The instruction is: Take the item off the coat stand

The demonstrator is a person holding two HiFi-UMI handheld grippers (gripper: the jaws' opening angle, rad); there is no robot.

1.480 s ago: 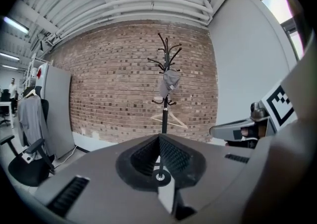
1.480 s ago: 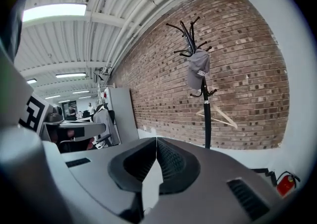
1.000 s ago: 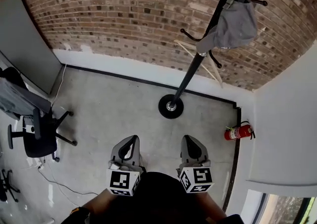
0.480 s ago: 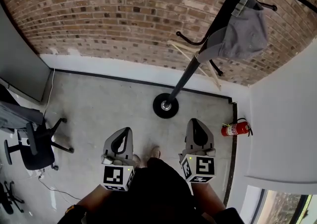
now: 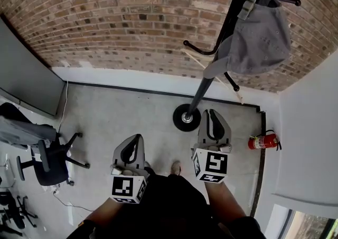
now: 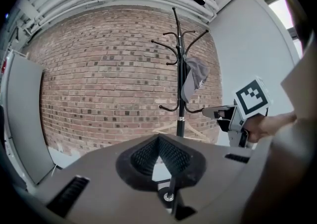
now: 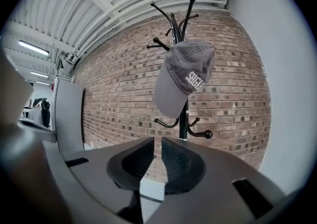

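Grey fabric cap (image 7: pixel 185 82) hangs on an upper hook of the coat stand (image 5: pixel 198 98), likely light and floppy, stiff brim the best pinch; left gripper (image 6: pixel 158 138) and right gripper (image 7: pixel 157 140) both closed, empty.

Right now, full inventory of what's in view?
brick wall: 1, red-brown, straight ahead
coat stand: 1, black, on the floor before the wall
cap: 1, grey, hung high on the stand
hanger: 1, pale wood, low by the stand's pole
fire extinguisher: 1, red, floor by the white wall at right
office chair: 1, black, floor at left
left gripper: 1, grey, fingers closed, empty
right gripper: 1, grey, nearer the stand, fingers all but closed, empty
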